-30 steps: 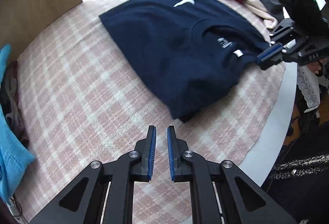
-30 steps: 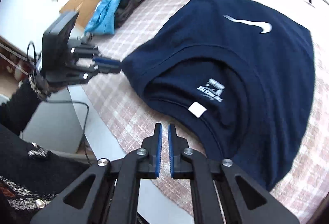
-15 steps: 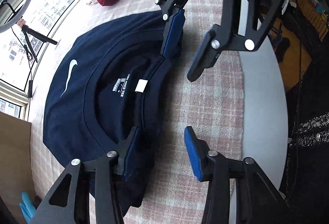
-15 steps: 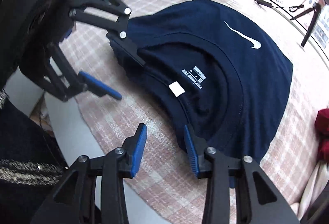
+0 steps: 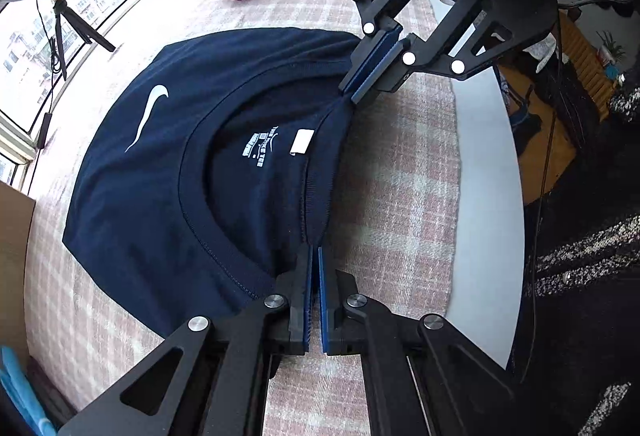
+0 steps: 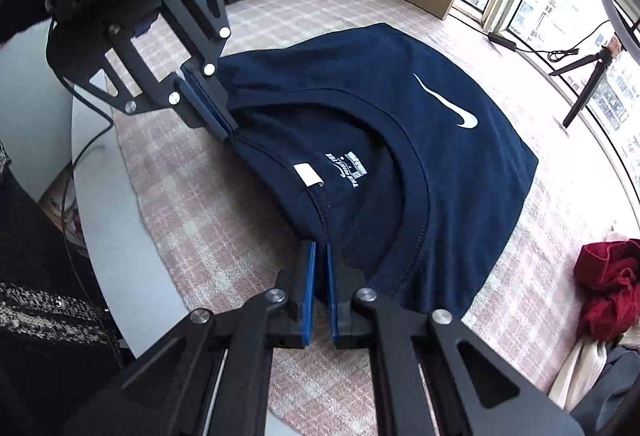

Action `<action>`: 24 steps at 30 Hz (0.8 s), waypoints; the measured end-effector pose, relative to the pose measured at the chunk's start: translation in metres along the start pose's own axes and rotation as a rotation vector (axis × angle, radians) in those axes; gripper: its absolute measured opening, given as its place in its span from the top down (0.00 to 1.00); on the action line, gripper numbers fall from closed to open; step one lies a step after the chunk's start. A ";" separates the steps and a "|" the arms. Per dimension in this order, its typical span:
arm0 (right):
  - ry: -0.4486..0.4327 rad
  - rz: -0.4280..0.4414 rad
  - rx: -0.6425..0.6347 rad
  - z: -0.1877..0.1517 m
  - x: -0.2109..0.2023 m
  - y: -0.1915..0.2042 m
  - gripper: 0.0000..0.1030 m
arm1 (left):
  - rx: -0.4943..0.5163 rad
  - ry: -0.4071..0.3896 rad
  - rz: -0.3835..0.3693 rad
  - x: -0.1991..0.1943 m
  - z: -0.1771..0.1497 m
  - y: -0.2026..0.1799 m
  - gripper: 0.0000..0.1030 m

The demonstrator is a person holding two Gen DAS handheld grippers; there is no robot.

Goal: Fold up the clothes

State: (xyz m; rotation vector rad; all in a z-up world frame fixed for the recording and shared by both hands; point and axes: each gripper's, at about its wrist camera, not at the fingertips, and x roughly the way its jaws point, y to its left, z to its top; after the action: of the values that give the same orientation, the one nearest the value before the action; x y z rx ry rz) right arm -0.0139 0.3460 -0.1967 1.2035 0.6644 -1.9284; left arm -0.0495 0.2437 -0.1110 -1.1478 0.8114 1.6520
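Navy T-shirt (image 5: 168,196) collar edge pinched by left gripper (image 5: 315,256) and right gripper (image 6: 320,252); bites look shallow, fabric may slip on lift.

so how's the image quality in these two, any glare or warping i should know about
Left wrist view: windows blown out white, table edge bowed by the fisheye, navy t-shirt sharp, black corners. Right wrist view: windows overexposed too, t-shirt label text legible, plaid cloth evenly lit with soft shadows, edges curved.
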 end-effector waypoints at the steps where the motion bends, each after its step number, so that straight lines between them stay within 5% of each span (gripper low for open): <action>1: 0.001 0.018 0.014 0.002 0.000 -0.002 0.94 | -0.004 0.005 -0.025 0.001 -0.002 -0.001 0.98; 4: 0.075 0.008 -0.006 -0.004 0.022 0.011 0.93 | -0.001 0.040 -0.047 0.014 -0.006 -0.004 0.98; 6: 0.101 0.082 0.040 -0.004 0.023 0.006 0.92 | 0.023 0.071 -0.032 0.018 -0.008 -0.008 0.94; 8: 0.054 0.156 0.121 -0.002 0.006 -0.007 0.92 | 0.016 0.056 -0.026 0.008 -0.008 -0.007 0.91; 10: -0.013 0.197 0.224 0.000 -0.011 -0.026 0.81 | -0.043 0.013 -0.030 -0.008 -0.006 0.003 0.90; 13: -0.100 0.181 0.386 0.001 -0.024 -0.057 0.75 | -0.139 -0.059 -0.022 -0.026 0.000 0.021 0.72; 17: -0.071 0.128 0.477 0.005 0.003 -0.077 0.75 | -0.268 -0.093 -0.034 -0.009 0.010 0.035 0.71; 21: 0.010 0.153 0.504 -0.005 0.034 -0.081 0.75 | -0.292 -0.023 -0.058 0.016 -0.001 0.035 0.71; 24: -0.004 0.185 0.542 -0.012 0.009 -0.090 0.75 | -0.326 -0.018 -0.064 -0.001 -0.014 0.038 0.71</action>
State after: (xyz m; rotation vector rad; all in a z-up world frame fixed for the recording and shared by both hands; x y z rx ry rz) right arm -0.0833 0.4045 -0.2070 1.5211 0.0109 -2.0103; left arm -0.0805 0.2182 -0.1144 -1.3647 0.4986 1.7811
